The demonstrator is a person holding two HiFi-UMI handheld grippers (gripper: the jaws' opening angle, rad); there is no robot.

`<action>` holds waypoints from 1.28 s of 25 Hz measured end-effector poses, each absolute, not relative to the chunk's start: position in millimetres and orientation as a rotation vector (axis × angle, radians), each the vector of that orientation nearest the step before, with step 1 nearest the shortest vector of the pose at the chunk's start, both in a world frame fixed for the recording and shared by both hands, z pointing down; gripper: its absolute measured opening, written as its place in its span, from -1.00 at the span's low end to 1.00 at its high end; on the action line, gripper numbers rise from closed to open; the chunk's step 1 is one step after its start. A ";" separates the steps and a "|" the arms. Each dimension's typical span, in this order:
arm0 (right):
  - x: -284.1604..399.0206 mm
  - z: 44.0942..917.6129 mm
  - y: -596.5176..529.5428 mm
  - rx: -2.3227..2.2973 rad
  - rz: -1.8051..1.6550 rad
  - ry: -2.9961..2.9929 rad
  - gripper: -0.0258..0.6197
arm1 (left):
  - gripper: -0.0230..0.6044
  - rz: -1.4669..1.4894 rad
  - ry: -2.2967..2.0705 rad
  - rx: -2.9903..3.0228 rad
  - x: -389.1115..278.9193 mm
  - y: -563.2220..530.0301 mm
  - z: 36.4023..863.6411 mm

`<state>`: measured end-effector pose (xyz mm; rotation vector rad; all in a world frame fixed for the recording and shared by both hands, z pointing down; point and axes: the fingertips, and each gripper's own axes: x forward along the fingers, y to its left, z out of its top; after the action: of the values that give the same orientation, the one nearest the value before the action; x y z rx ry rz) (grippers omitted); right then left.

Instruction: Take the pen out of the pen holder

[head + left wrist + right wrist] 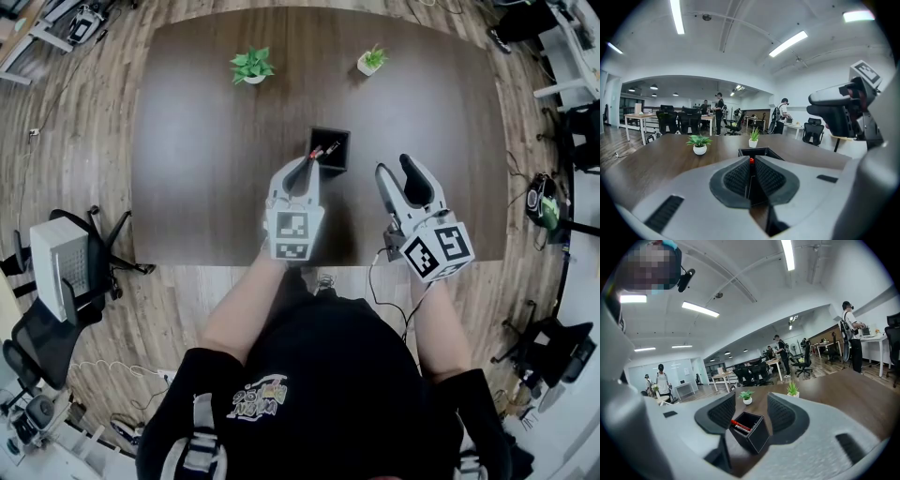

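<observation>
At the near-left rim of the black pen holder (pixel 330 148), mid-counter (pixel 197 159), my left claw (pixel 307 167) is pinched almost fully together on the thin red-tipped pen (pixel 316 153), which leans out of the holder's opening. My right claw (pixel 395 169) hangs just right of the holder, jaws spread wide, gripping nothing.
</observation>
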<state>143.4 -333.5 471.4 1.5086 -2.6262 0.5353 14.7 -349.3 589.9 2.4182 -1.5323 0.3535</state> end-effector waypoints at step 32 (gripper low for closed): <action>135.8 436.5 -312.2 1.503 0.426 -2.726 -0.91 | -0.84 0.265 -1.594 2.522 -0.9 -326.5 515.8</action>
<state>135.8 -312.2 436.5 1.5031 -2.7257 0.4258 -0.9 -326.5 515.8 2.5225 -1.5935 0.2651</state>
